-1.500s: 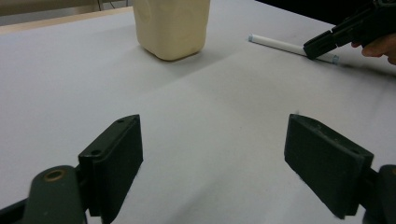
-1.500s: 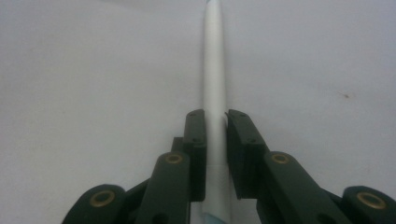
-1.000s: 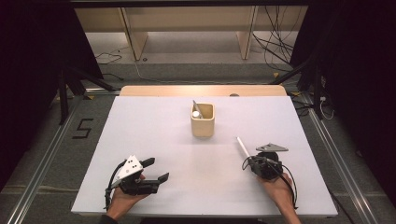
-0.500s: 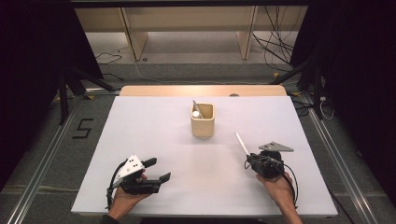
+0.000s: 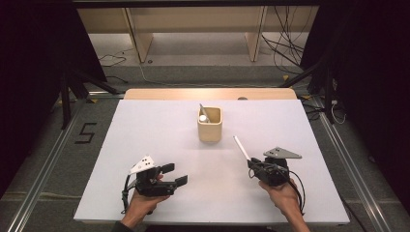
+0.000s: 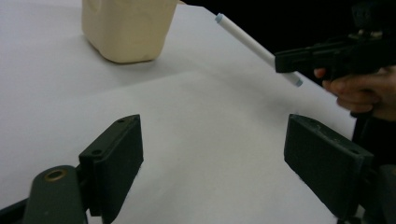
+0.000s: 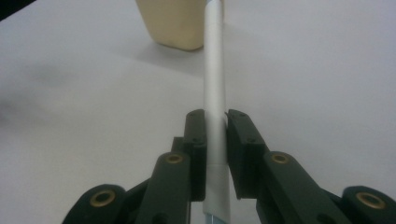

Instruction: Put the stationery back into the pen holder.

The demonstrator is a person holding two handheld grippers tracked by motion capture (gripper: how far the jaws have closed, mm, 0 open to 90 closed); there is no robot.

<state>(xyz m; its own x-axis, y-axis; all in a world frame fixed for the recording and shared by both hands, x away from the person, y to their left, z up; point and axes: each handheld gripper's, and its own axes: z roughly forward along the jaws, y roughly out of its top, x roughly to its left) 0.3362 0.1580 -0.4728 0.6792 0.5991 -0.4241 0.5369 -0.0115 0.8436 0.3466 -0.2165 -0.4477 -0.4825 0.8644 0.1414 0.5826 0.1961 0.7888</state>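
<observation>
high view, right gripper [image 5: 250, 162]: clamped on a white pen [image 5: 241, 147] whose free end slants up and away from the jaws toward the beige cup [image 5: 210, 124]; the cup stands well ahead of the pen's tip, on the white table [image 5: 145, 125].
high view, change: against the earlier pictures the right gripper and pen have crept a little toward the cup, while the left gripper [image 5: 175, 175] has slid slightly inward and up the table.
high view, cup contents: one white-tipped pen [image 5: 203, 113] already leans inside it.
left gripper view, left gripper [image 6: 212, 154]: jaws wide apart, bare table between them, nothing held.
left gripper view, surroundings: the cup [image 6: 126, 28] sits ahead and to the left of the jaws; the white pen [image 6: 254, 46] hangs in the air ahead and to the right, pinched near its lower end by the right gripper [image 6: 299, 58].
right gripper view, right gripper [image 7: 215, 135]: pads squeezed on the pen [image 7: 214, 79], which runs straight ahead from the jaws to the cup [image 7: 175, 21] at the top.
meaning for the task: the pen appears lifted and lined up, so the carry to the cup seems barely begun; the drop in is yet to come.
</observation>
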